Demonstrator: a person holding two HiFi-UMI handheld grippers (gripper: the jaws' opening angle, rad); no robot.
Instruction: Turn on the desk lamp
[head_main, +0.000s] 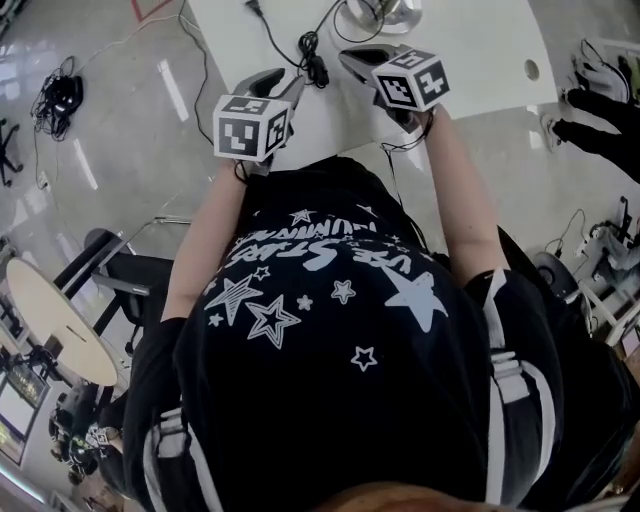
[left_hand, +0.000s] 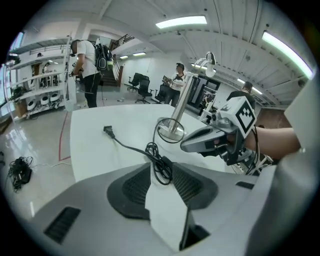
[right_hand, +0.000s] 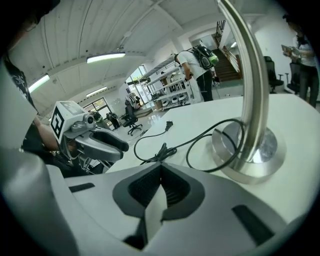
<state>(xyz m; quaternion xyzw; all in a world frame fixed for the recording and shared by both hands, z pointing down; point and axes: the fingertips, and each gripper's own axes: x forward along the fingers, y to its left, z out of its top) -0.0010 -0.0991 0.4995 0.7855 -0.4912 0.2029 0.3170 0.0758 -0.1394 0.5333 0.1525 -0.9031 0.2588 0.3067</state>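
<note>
Item 1, floor, far left of the head view: one tangle of black leads (head_main: 55, 95) on pale tiles, well apart from the table; one round beige tabletop (head_main: 60, 320) lower down.

Item 2: one left gripper (left_hand: 160, 172), held over the near edge of the one white table (head_main: 480, 50). Its two jaws stood wide apart with nothing between them; only bare tabletop and the cable showed beyond the tips. One marker cube (head_main: 252, 127) on its back.

Item 3: one black power cable (left_hand: 131, 148), lying on the table ahead of and between the two grippers. One knotted bundle (head_main: 315, 65) at mid-length, one plug (left_hand: 107, 130) loose on the tabletop at the free end.

Item 4: one right gripper (right_hand: 160, 167), beside the left one and apart from it. Its two jaws were drawn together to a thin slit, gripping nothing. One second marker cube (head_main: 410, 78).

Item 5: one desk lamp (right_hand: 250, 145), upright on the table, near the right gripper, ahead and to its right, touched by neither gripper. One round metal base (left_hand: 171, 131) with one loop of the cable lying against it, one curved stem (right_hand: 247, 75), one head (left_hand: 207, 62) high above. Whether it was lit could not be told.

Item 6, background of the left gripper view: one shelving unit (left_hand: 35, 85), one person with a backpack (left_hand: 87, 60) beside it, one further person (left_hand: 177, 77) beyond the lamp
</note>
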